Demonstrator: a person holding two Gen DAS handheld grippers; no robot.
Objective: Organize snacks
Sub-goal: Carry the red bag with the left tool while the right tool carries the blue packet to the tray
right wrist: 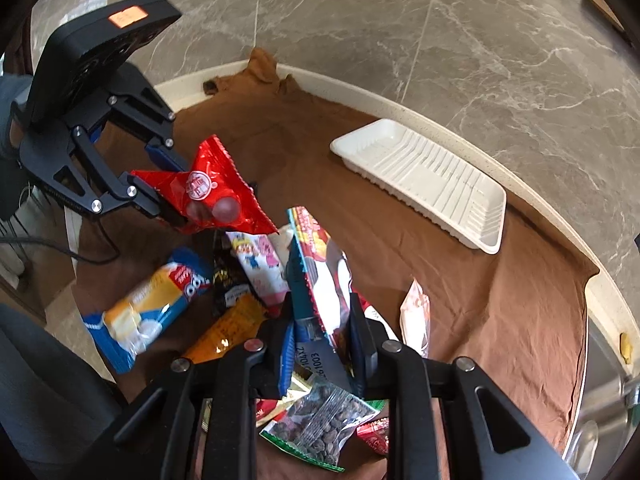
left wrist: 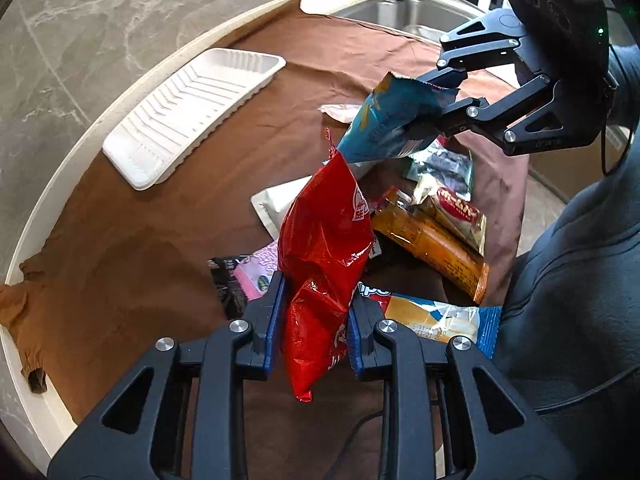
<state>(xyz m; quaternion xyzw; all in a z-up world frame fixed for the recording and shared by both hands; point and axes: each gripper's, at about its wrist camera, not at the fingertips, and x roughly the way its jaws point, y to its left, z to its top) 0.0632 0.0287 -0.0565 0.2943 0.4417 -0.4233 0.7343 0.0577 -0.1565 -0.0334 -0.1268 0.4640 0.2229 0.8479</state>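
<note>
My left gripper [left wrist: 318, 296] is shut on a crinkled red snack bag [left wrist: 324, 232], which hangs lifted above the snack pile. The right wrist view shows the same left gripper [right wrist: 172, 188] pinching the red bag [right wrist: 212, 192] by one end. My right gripper [right wrist: 322, 308] is shut on a blue, red and white packet [right wrist: 316, 256], raised over the pile. From the left wrist view, the right gripper [left wrist: 432, 100] clamps the top of that blue packet [left wrist: 384, 124]. An empty white ribbed tray [left wrist: 192, 116] [right wrist: 424, 176] lies on the brown cloth beyond the pile.
Several loose snacks lie heaped under the grippers: an orange packet [left wrist: 432, 252], a blue-yellow one [right wrist: 148, 304], a pink one [right wrist: 260, 268], a nut bag [right wrist: 320, 428]. A brown cloth [left wrist: 140, 240] covers the counter. A sink [left wrist: 400, 12] sits past the cloth. A dark sleeve [left wrist: 580, 280] is close by.
</note>
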